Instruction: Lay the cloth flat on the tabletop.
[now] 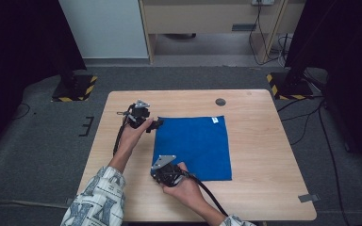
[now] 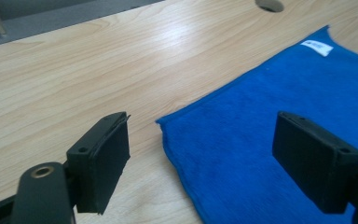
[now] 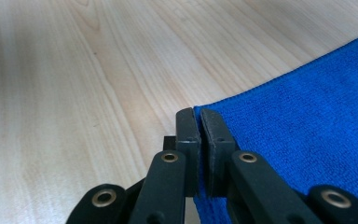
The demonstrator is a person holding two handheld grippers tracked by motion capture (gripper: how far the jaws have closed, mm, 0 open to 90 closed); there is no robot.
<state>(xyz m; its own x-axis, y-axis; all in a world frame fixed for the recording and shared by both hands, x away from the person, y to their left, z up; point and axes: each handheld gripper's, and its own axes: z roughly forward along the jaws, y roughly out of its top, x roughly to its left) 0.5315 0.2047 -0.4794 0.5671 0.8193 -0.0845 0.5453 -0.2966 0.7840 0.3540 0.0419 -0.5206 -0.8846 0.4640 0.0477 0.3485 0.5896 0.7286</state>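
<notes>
A blue cloth [image 1: 193,146] lies flat on the wooden table [image 1: 259,141], with a small white label [image 1: 215,120] at its far right corner. My left gripper [image 1: 156,123] stands open at the cloth's far left corner. In the left gripper view that corner [image 2: 168,122] sits between the wide-apart jaws of the left gripper [image 2: 205,130], touched by neither pad. My right gripper [image 1: 154,170] is at the near left corner. In the right gripper view the right gripper [image 3: 200,116] is shut on the edge of the cloth [image 3: 307,107].
A round cable hole [image 1: 220,101] sits in the table beyond the cloth. Bare wood runs left, right and in front of the cloth. Black stands with striped bases [image 1: 75,87] flank the table on the grey floor.
</notes>
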